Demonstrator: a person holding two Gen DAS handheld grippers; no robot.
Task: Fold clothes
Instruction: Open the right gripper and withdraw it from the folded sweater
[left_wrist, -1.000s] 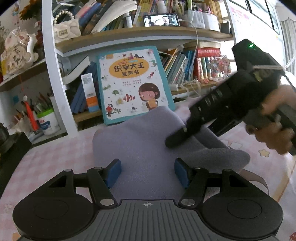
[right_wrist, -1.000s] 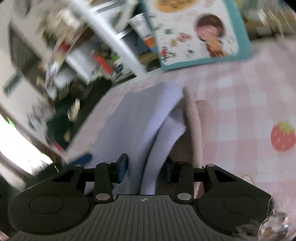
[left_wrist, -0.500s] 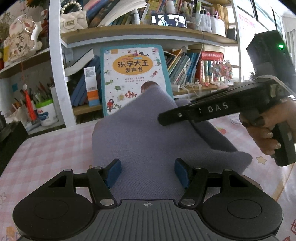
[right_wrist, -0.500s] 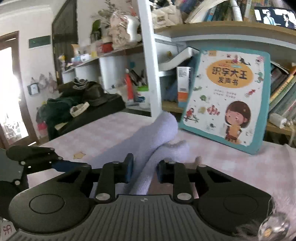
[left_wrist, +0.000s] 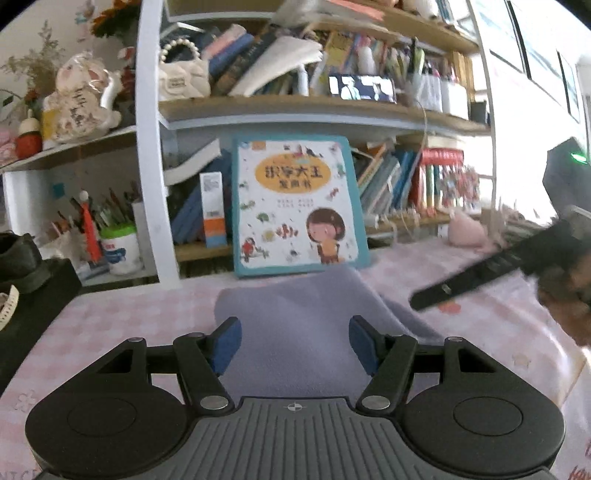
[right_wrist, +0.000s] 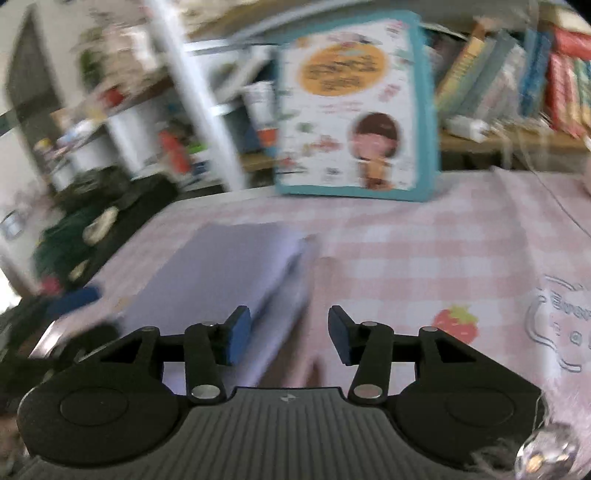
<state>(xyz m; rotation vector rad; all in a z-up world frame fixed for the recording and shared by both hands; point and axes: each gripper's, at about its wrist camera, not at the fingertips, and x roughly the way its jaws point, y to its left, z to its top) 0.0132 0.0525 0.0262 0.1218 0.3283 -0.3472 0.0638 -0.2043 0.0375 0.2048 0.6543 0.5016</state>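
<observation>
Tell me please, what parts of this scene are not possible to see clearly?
- Lavender cloth, left wrist view: near edge hidden behind the left hand-held gripper.
- Picture book, right wrist view: title blurred by motion.
- Right hand-held gripper, left wrist view: blurred; body cut off at the right edge.

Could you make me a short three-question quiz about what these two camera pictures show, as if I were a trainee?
1. True or false: the lilac cloth lies on the pink checked tablecloth.
2. What stands upright behind the cloth, leaning on the bookshelf?
A. a picture book
B. a mirror
C. a laundry basket
3. Fill in: in the right wrist view, a printed ______ shows on the tablecloth beside the right gripper.

Key
1. True. It lies folded and flat.
2. A, the picture book with a teal border.
3. Strawberry. The right gripper's jaws are opening, with the cloth's edge between them but not pinched. The left gripper is open over the cloth.
</observation>
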